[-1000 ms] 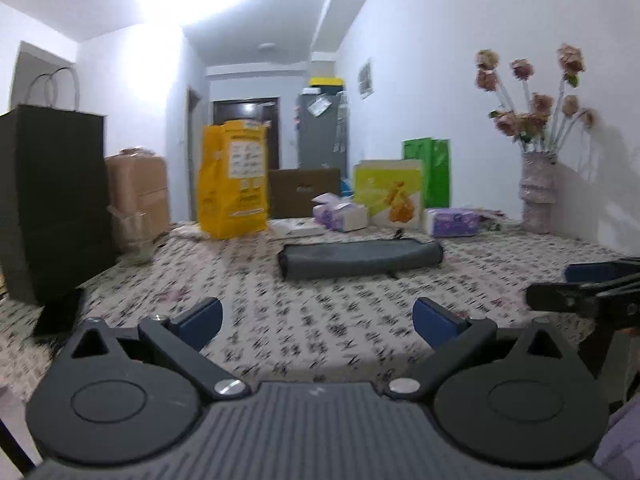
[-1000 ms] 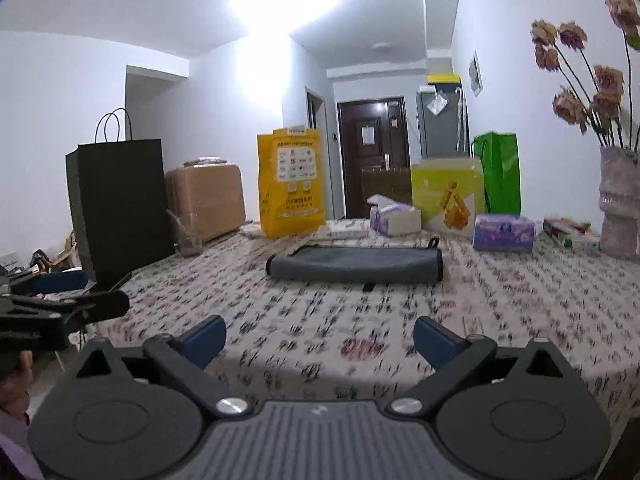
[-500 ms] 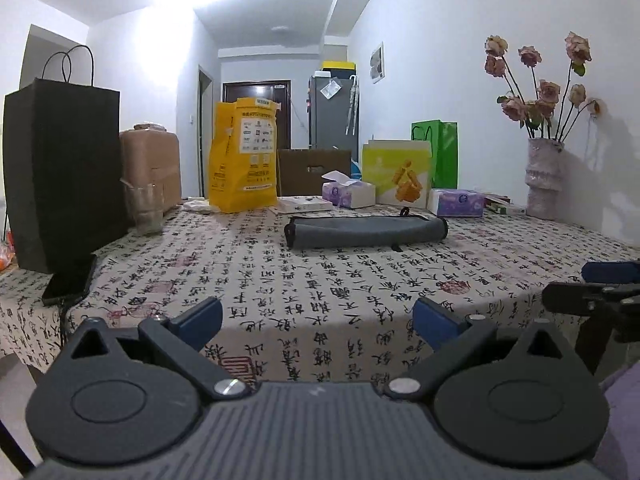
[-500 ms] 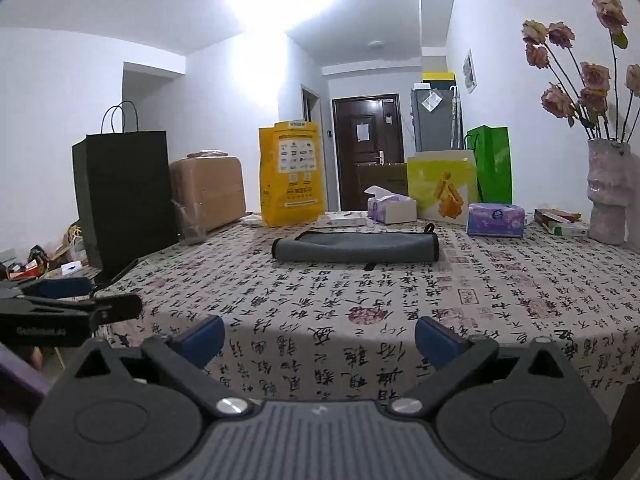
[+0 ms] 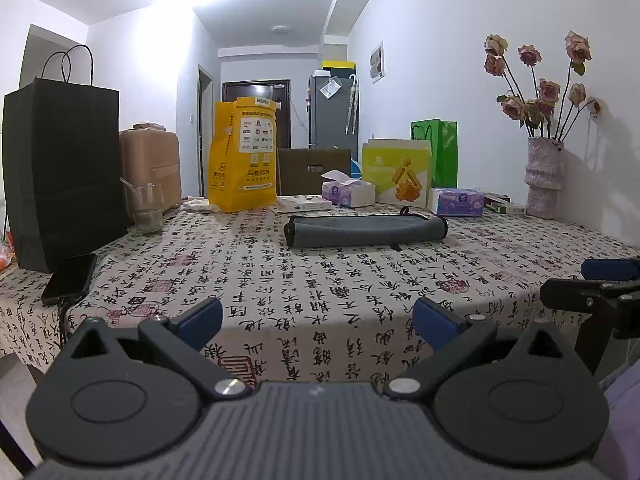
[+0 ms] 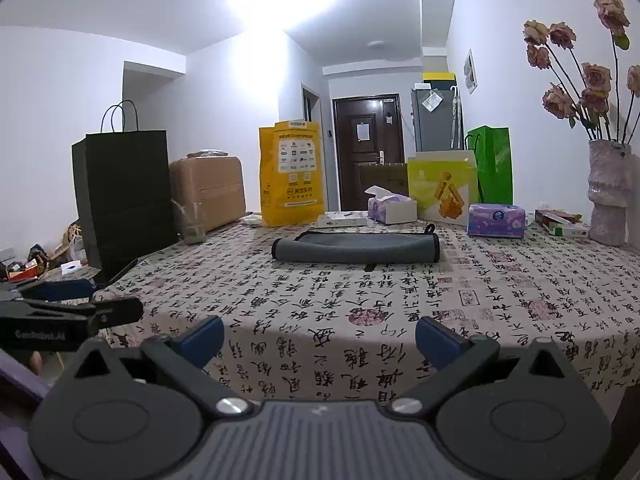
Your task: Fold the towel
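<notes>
Bags point(image 5: 244, 156), boxes point(image 6: 496, 221) behind towel point(image 5: 366, 231)

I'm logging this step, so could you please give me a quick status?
Left tongs and right tongs open, empty, off the table edge. Grey towel lies folded mid-table. Nothing between tongs and towel.

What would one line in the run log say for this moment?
towel: folded, flat on table | left gripper: open, empty | right gripper: open, empty | both at near table edge, short of towel

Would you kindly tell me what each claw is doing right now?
Left claw: open, holding nothing.
Right claw: open, holding nothing.
</notes>
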Action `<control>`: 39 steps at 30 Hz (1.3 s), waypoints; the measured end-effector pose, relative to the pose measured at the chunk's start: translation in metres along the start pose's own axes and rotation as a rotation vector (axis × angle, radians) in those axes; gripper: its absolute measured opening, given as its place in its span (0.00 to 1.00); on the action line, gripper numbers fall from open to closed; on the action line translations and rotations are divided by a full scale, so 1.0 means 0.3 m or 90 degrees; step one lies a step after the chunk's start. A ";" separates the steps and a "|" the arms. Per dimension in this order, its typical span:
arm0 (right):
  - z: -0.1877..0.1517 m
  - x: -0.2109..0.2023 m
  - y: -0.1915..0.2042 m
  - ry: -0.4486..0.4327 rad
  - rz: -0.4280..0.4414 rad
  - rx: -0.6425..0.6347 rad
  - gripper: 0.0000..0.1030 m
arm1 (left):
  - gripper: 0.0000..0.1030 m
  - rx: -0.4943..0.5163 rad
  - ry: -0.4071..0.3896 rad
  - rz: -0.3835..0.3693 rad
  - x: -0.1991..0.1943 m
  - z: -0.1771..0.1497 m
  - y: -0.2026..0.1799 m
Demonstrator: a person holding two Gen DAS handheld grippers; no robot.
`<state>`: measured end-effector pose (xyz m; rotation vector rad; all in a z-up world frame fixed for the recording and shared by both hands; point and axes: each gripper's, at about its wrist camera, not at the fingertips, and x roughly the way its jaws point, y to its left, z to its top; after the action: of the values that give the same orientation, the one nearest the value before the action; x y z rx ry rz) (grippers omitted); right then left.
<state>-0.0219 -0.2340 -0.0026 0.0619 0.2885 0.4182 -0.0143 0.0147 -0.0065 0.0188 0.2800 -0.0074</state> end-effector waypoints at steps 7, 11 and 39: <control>-0.002 0.006 0.001 0.004 0.002 0.000 1.00 | 1.00 0.003 0.002 -0.004 0.002 0.001 -0.005; -0.003 0.008 0.002 0.004 0.002 0.002 1.00 | 1.00 0.003 0.003 -0.005 0.003 0.001 -0.006; -0.004 0.009 -0.003 0.002 0.001 0.002 1.00 | 1.00 0.007 -0.001 -0.007 -0.001 0.004 -0.012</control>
<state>-0.0195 -0.2338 -0.0045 0.0641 0.2924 0.4191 -0.0142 0.0112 -0.0054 0.0274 0.2791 -0.0193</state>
